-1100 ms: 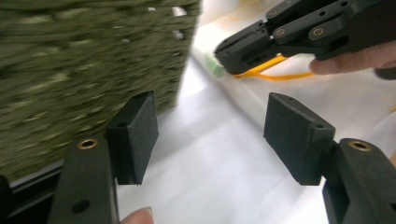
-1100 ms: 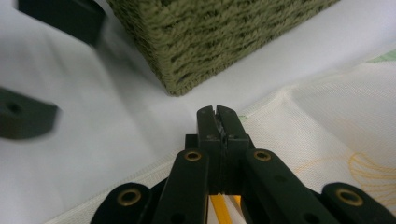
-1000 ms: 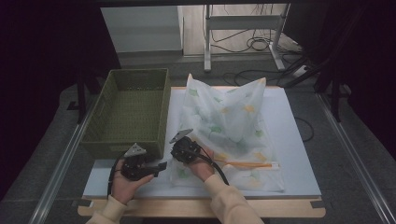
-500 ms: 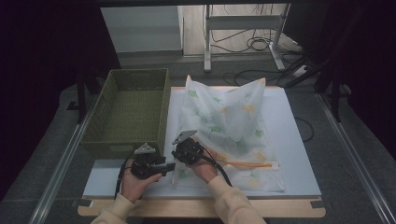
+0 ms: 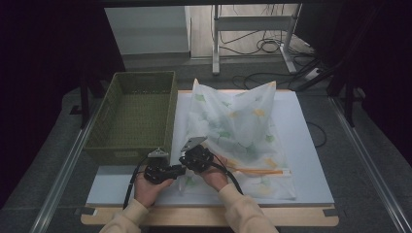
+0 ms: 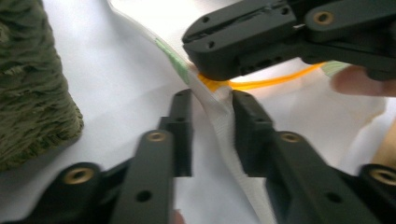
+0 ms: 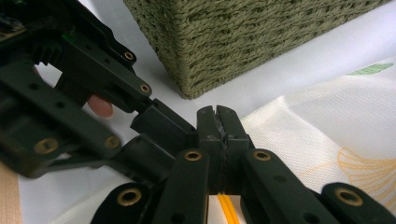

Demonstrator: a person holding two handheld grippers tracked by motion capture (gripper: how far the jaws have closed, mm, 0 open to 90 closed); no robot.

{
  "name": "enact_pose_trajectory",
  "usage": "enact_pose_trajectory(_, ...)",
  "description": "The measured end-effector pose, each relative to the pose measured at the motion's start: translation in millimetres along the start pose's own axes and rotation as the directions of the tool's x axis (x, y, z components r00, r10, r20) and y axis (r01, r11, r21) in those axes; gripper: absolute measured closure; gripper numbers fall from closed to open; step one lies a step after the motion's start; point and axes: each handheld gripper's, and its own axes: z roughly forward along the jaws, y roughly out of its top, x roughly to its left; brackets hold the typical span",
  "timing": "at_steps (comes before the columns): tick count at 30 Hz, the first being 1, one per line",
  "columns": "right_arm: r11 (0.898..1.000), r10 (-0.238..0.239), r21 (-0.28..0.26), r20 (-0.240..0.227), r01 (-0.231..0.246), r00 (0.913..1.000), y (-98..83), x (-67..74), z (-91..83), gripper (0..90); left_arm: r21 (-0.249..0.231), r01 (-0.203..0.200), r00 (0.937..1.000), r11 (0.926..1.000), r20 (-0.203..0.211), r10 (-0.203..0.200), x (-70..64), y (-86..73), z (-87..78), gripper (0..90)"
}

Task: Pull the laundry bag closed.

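A white mesh bag (image 5: 243,121) printed with green and yellow leaves lies on the white table (image 5: 311,145). An orange zip (image 5: 257,171) runs along its near edge. My right gripper (image 7: 216,112) is shut on the bag's near left corner, with the orange zip (image 7: 226,205) running in between its jaws. My left gripper (image 6: 211,100) points at that same corner from the left. Its jaws have just been closing and stand astride the bag's hem (image 6: 219,121). The right pad touches the cloth and a gap remains at the left pad. Both grippers meet at the corner (image 5: 183,167).
A green woven basket (image 5: 136,116) stands on the left of the table. Its near corner (image 7: 243,42) is close beyond the grippers. The table's front edge lies just behind the hands. Cables and a stand sit on the floor at the back.
My left gripper has moved right, up to the bag's corner beside the right gripper. Its jaws have narrowed around the hem. The right gripper has stayed in place.
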Motion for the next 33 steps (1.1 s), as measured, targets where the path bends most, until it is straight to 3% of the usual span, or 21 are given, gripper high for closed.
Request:
enact_pose_trajectory(8,1.000,0.005,-0.009,0.009,-0.005,0.9999,-4.1,1.0,0.1,89.3,0.009,0.010,0.9998,0.9999,-0.018,-0.010,-2.8,-3.6,4.2,85.8)
enact_pose_trajectory(21,0.998,0.056,-0.014,0.060,-0.055,0.9966,-11.3,3.2,3.0,89.4,0.002,0.038,0.9990,0.9993,-0.023,-0.038,-3.6,-6.6,4.8,87.3)
enact_pose_trajectory(33,0.997,0.075,-0.020,0.089,-0.073,0.9932,-16.2,6.8,4.7,89.5,0.005,0.034,0.9989,0.9994,-0.034,-0.034,-4.7,-8.1,6.0,87.7)
